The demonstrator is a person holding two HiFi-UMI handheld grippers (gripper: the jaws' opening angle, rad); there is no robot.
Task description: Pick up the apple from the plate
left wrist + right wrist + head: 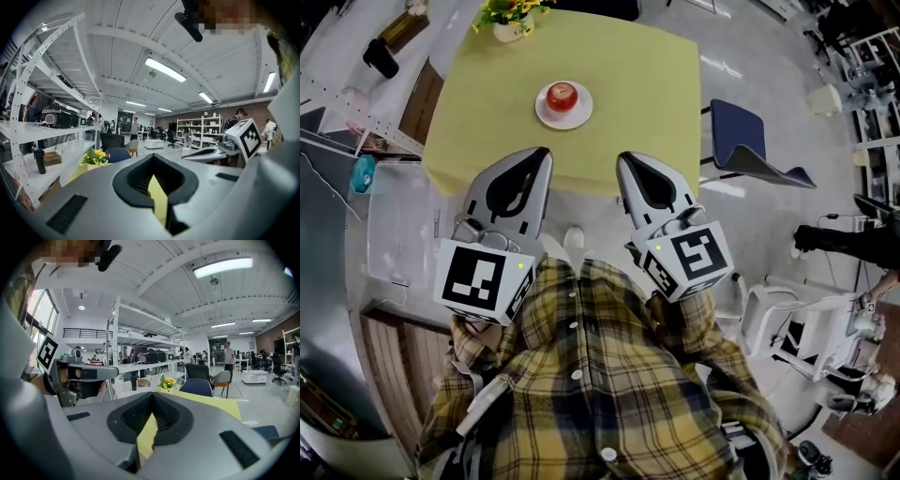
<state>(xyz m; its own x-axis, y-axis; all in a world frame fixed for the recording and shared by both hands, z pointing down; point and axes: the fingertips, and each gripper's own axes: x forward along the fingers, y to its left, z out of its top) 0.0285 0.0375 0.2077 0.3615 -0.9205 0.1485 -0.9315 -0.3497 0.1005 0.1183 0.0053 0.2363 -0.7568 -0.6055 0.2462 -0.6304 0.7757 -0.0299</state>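
A red apple sits on a small white plate near the middle of the yellow-green table. Both grippers hover at the table's near edge, short of the plate, pointing toward it. My left gripper is shut with nothing in it, its tips closed in the left gripper view. My right gripper is also shut and empty, as the right gripper view shows. Neither gripper view shows the apple or plate; the jaws hide them.
A pot of yellow flowers stands at the table's far edge. A blue chair is at the table's right side. White shelving with boxes and a black bottle runs along the left. A white trolley stands at right.
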